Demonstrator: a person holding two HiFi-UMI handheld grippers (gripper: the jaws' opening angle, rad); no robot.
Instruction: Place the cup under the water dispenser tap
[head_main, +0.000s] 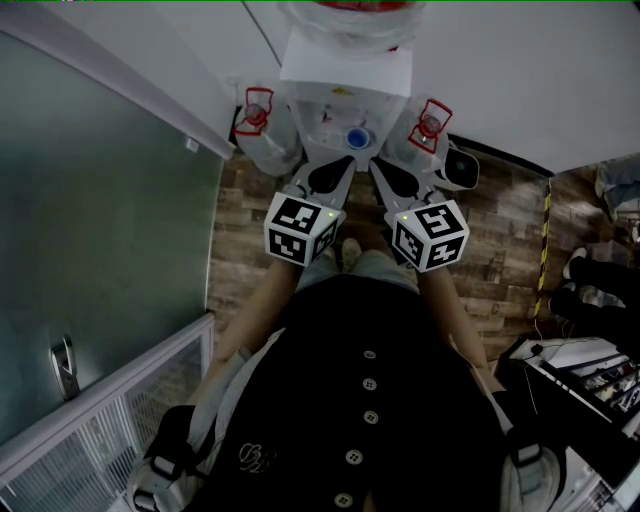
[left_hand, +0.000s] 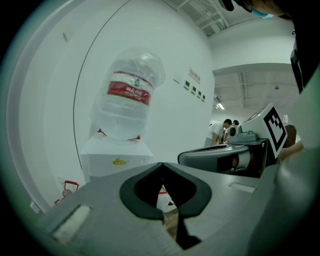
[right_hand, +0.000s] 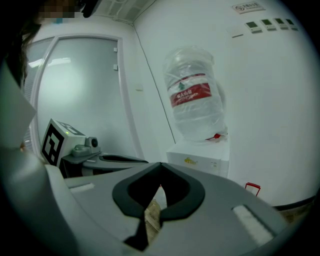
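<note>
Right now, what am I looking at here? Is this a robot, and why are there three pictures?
No robot: a person holds a two-jaw gripper in each hand. The head view looks down from their head: the left gripper and right gripper, each bearing a patterned cube, point at a dispenser with a bottle on top, standing on a wooden floor. The other two pictures come from a camera on each gripper, looking along its jaws. Both grippers are shut and empty.
</note>
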